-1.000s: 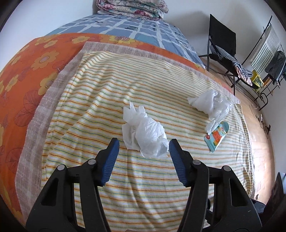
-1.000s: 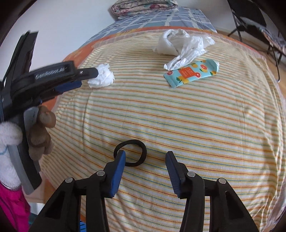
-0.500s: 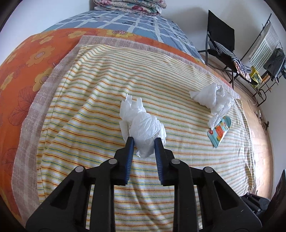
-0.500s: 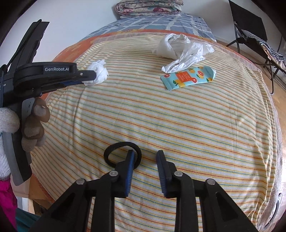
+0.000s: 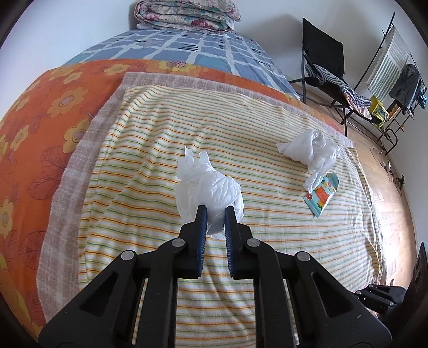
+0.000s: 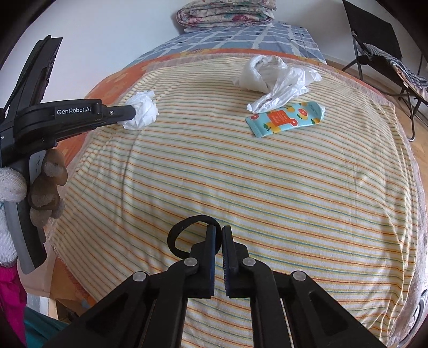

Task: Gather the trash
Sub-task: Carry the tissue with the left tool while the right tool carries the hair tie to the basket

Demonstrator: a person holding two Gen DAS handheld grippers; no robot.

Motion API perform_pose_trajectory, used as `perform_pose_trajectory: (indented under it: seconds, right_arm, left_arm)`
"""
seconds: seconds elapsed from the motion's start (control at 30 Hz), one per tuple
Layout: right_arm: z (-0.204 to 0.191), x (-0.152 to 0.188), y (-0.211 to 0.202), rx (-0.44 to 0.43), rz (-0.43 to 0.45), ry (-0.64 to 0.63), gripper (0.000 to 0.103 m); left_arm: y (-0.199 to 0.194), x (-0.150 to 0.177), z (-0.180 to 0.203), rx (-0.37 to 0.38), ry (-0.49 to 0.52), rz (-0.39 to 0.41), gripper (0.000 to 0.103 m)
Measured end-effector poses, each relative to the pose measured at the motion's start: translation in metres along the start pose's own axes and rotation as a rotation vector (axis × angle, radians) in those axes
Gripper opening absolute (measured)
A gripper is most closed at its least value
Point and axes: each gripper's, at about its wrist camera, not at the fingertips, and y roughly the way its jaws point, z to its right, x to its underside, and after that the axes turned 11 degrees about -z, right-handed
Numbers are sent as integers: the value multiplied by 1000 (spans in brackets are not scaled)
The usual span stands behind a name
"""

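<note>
My left gripper point(image 5: 215, 209) is shut on a crumpled white tissue point(image 5: 211, 187) and holds it a little above the striped blanket point(image 5: 160, 133). The tissue also shows in the right wrist view point(image 6: 141, 111) at the tip of the left gripper point(image 6: 131, 113). My right gripper point(image 6: 218, 229) is shut on the edge of a black hair-tie ring point(image 6: 184, 230) lying on the blanket near the front edge. A crumpled white plastic bag point(image 6: 272, 77) and a teal snack wrapper with orange fruit print point(image 6: 286, 119) lie at the far right; they also show in the left wrist view: bag point(image 5: 310, 152), wrapper point(image 5: 322, 194).
An orange floral sheet point(image 5: 40, 112) and blue checked cover point(image 5: 187, 48) lie beyond the blanket, with folded quilts point(image 5: 187, 13) at the head. A black folding chair point(image 5: 323, 64) and a clothes rack point(image 5: 396, 75) stand on the wooden floor at right.
Both grippers went from open to shut. The left closed on the tissue and lifted it slightly; the right closed on the black hair tie's edge.
</note>
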Motion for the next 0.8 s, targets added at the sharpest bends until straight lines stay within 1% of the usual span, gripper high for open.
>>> perform_pose_trajectory:
  seconds: [0.1, 0.13, 0.17, 0.27, 0.33, 0.43, 0.5, 0.53, 0.57, 0.6, 0.8]
  right_arm:
    - [-3, 0, -1, -3, 4, -26, 4]
    - [-3, 1, -2, 5, 6, -28, 11]
    - [-4, 2, -2, 7, 10, -31, 14]
    - [-4, 2, 0, 9, 8, -38, 15]
    - [-6, 2, 3, 20, 1, -46, 26]
    - [-9, 3, 8, 37, -6, -65, 26]
    - [-14, 4, 10, 68, 0, -88, 23]
    - [-16, 4, 10, 80, 3, -97, 12]
    - [-17, 4, 9, 79, 4, -101, 6]
    - [-17, 5, 8, 72, 3, -97, 3]
    - [-12, 9, -9, 46, 36, -71, 3]
  left_arm:
    - [-4, 3, -1, -3, 6, 2, 11]
    - [-5, 3, -1, -3, 8, 3, 11]
    - [-6, 4, 0, -3, 10, 4, 11]
    - [-10, 5, 2, -10, 24, 13, 11]
    - [-12, 5, 2, -10, 28, 17, 11]
    - [-15, 6, 3, -7, 31, 22, 11]
    - [-17, 6, 4, -7, 38, 23, 11]
    - [-18, 7, 5, -7, 43, 24, 11]
    - [-20, 8, 5, -6, 46, 26, 11]
    - [-22, 9, 6, -5, 51, 27, 11]
    - [-42, 21, 12, 0, 105, 43, 11]
